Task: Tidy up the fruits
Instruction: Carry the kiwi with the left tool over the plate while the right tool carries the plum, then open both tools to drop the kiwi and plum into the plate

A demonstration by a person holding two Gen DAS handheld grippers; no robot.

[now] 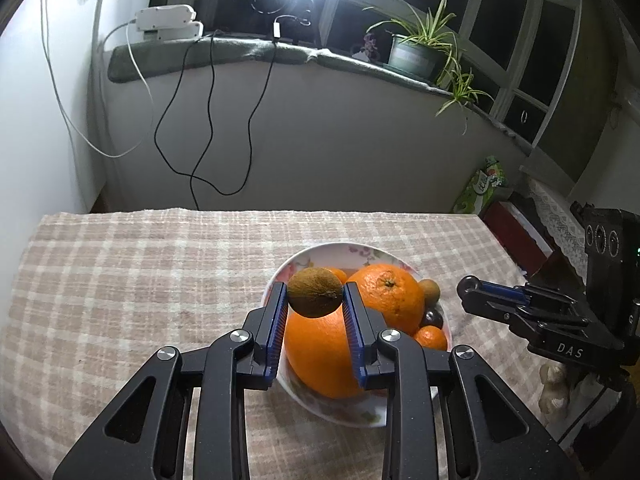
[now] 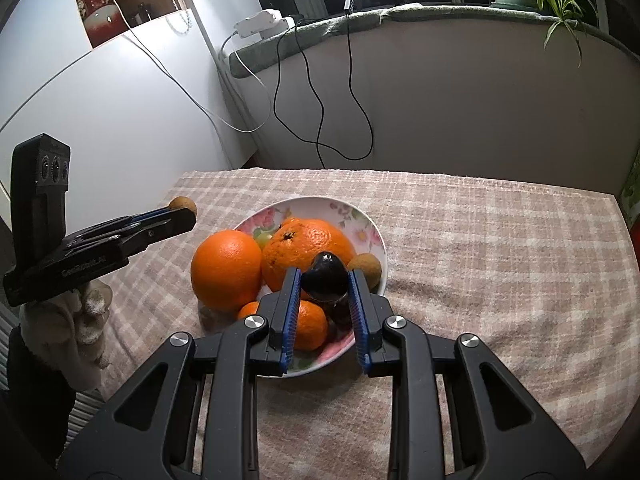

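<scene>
1. Fruits are sitting heaped in a floral bowl point(image 2: 362, 216) near the middle of the checked tablecloth point(image 2: 480, 260), while two more are being carried in the tongs above it.
2. Left gripper point(image 1: 315, 294) is clenching a brown kiwi point(image 1: 315, 291) between its blue pads, hanging over the bowl's 9 o'clock side; it is probably being brought in for placing, though lifting out cannot be ruled out.
3. Right gripper point(image 2: 325, 280) is grasping a dark plum-like fruit point(image 2: 325, 276) by its sides, poised over the bowl's 5 o'clock edge, likely for the same reason.
4. Each fruit is being pinched at the widest part, which, I judge, is keeping a round, slippery skin from rolling out.
5. Counting in the right wrist view, the bowl is holding two large oranges point(image 2: 226, 268), two small mandarins point(image 2: 310, 324), one kiwi-like brown fruit point(image 2: 365, 266) at 3 o'clock, a pale green fruit point(image 2: 263, 237) peeking out behind, and something dark under the right pads that I cannot tell.
6. Two grippers are working, one per gloved hand point(image 2: 86, 312); one potted plant point(image 1: 416, 50) is standing on the sill at 1 o'clock.
</scene>
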